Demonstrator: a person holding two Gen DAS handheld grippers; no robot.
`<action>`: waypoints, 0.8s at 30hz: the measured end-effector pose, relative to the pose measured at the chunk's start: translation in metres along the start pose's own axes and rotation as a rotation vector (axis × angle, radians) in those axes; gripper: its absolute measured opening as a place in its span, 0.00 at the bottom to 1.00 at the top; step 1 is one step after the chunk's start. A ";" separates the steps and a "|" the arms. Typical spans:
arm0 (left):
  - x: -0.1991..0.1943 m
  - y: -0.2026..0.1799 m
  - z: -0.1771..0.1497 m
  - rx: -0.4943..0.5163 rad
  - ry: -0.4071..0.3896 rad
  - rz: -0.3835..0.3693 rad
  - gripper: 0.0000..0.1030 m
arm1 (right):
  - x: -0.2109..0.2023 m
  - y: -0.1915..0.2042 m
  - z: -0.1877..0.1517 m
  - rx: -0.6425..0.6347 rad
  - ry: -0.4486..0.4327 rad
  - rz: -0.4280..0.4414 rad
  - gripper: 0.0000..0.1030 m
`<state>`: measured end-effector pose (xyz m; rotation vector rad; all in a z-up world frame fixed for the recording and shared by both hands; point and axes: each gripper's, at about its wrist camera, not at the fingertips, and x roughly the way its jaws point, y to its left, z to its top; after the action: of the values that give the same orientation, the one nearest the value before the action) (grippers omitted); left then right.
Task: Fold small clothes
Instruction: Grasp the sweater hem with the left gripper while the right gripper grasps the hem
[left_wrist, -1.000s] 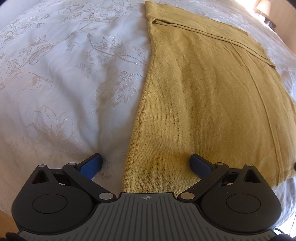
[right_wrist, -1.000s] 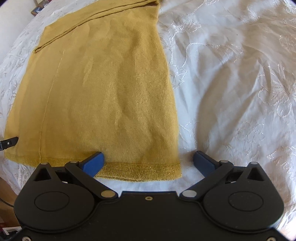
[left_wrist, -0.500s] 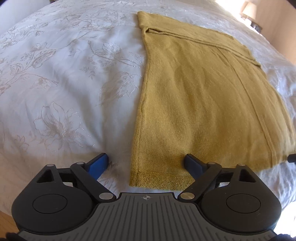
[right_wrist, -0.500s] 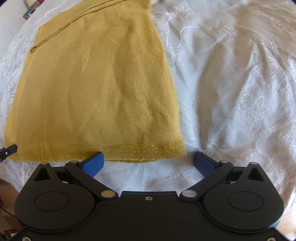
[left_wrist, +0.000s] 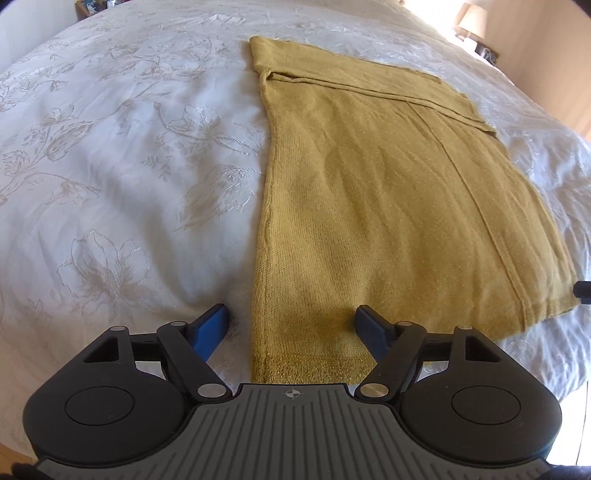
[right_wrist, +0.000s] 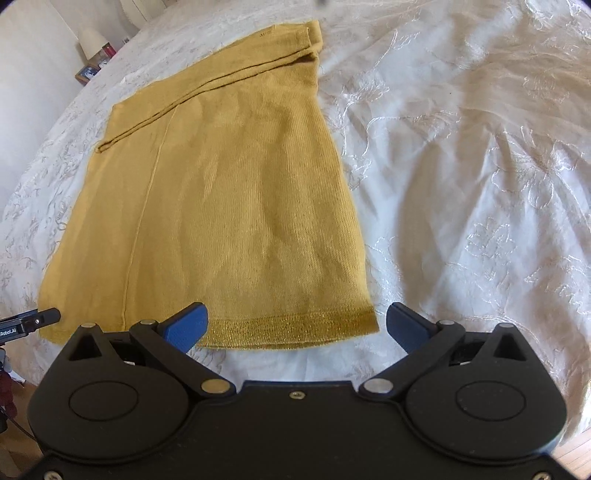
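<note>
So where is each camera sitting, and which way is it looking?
Left wrist: sits on the left gripper, looks forward over the near left corner of the yellow garment on the white bedspread; its own open blue fingers show.
Right wrist: sits on the right gripper, faces the garment's near right corner; its own open fingers show.
Shared: the same garment and bedspread, and each catches a bit of the other gripper at its edge.

Left gripper (left_wrist: 291, 325): showing black linkages, 2 blue fingers (left_wrist: 212, 325), ribbed grey plate; right gripper (right_wrist: 297, 325): showing black, silver screws.
</note>
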<state>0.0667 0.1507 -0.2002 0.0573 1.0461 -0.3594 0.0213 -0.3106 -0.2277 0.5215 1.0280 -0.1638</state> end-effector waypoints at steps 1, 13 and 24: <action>0.001 0.000 0.001 0.000 0.004 0.003 0.70 | 0.001 0.000 0.001 0.003 -0.002 0.004 0.99; 0.007 0.002 0.011 -0.024 0.053 0.025 0.38 | 0.022 -0.006 0.020 0.016 0.107 0.078 0.81; -0.009 0.005 0.024 -0.110 0.045 -0.063 0.07 | 0.004 -0.022 0.034 0.094 0.107 0.242 0.14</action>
<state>0.0844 0.1528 -0.1816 -0.0666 1.1125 -0.3579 0.0413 -0.3459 -0.2252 0.7412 1.0550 0.0313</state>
